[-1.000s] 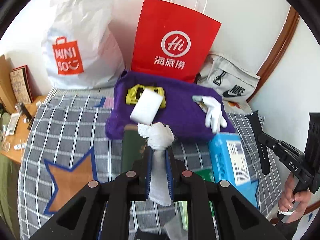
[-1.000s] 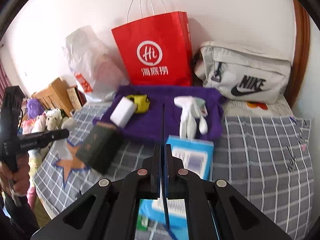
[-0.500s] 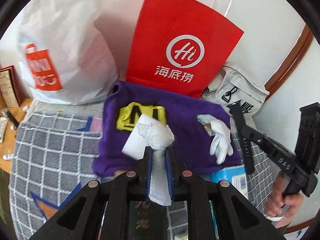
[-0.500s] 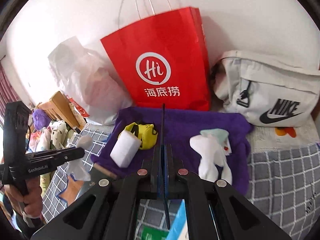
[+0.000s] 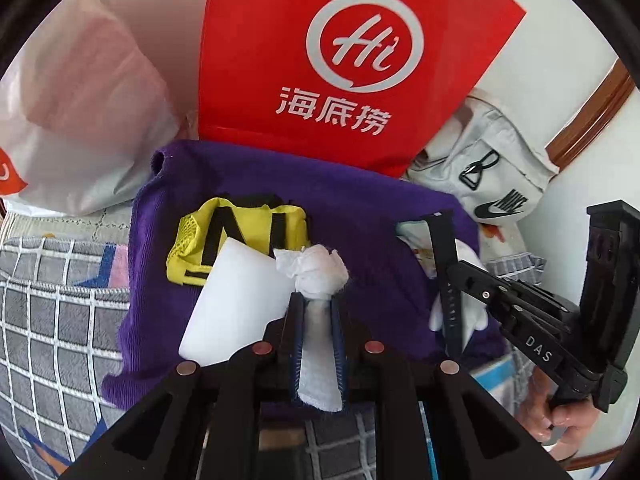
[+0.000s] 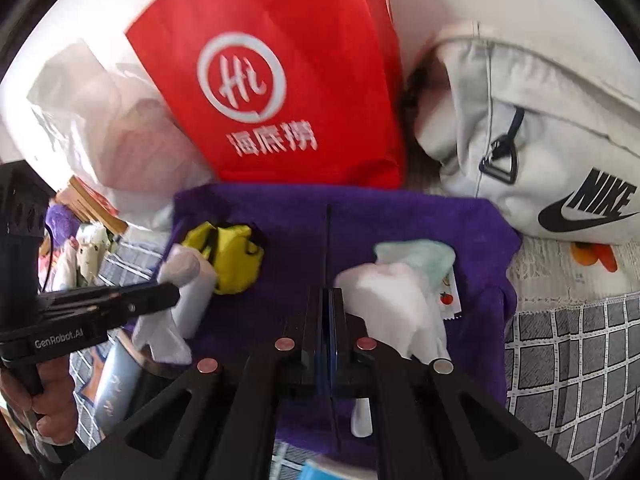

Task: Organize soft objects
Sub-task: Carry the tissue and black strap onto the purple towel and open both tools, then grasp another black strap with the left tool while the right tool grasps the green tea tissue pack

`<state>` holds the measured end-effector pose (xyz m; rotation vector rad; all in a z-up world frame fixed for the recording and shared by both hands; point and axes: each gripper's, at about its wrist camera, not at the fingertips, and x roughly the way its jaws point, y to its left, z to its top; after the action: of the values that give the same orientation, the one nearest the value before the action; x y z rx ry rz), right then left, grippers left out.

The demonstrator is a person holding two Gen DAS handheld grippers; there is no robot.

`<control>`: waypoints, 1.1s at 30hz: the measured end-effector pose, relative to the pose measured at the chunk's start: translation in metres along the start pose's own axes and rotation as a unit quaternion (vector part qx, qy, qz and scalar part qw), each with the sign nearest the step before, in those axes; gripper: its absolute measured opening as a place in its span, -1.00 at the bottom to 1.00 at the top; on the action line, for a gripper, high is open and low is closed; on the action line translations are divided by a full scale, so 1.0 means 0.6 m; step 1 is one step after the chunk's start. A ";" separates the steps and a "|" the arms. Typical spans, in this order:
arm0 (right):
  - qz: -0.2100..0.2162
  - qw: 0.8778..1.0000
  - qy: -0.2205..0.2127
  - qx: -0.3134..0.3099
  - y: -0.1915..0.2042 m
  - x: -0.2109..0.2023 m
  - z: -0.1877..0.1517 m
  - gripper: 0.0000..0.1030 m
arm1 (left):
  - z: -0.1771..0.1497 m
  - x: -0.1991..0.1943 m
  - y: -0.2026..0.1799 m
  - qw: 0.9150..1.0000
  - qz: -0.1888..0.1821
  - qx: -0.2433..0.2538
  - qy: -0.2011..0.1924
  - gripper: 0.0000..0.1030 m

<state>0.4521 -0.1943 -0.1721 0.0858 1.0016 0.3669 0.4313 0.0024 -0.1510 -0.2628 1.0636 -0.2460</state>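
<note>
My left gripper [image 5: 316,300] is shut on a white crumpled cloth [image 5: 320,270] and holds it over the purple towel [image 5: 360,208]. On the towel lie a white sponge block [image 5: 236,304], a yellow mesh pouch [image 5: 236,236] and a white glove [image 6: 396,304]. My right gripper [image 6: 328,292] is shut on a thin black strap [image 6: 328,240] over the same towel. That strap also shows in the left wrist view [image 5: 448,280], hanging in front of the glove.
A red paper bag [image 5: 344,60] stands behind the towel. A white plastic bag [image 5: 80,100] is left of it and a grey Nike bag [image 6: 540,140] right. The towel lies on a grey checked bedspread [image 6: 568,356]. A dark box [image 6: 116,384] lies at the towel's near left.
Both grippers have moved forward toward the purple towel and the red bag. The left still holds the white cloth, the right still holds the strap.
</note>
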 end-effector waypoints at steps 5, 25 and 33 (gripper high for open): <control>-0.002 1.000 0.019 0.008 -0.019 0.026 -0.003 -0.93 | 0.004 0.021 0.001 1.000 0.000 0.010 0.016 -0.75; 0.015 0.999 -0.031 -0.027 0.019 -0.027 0.000 0.27 | 0.004 0.012 -0.018 0.999 -0.018 0.030 0.021 0.26; 0.000 0.998 -0.063 -0.004 0.021 -0.069 -0.016 0.29 | -0.017 -0.051 -0.009 0.999 0.008 0.023 -0.031 0.26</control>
<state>0.4205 -0.1972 -0.1412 0.1008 0.8758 0.3608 0.4077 0.0061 -0.1286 -0.2200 0.9964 -0.2456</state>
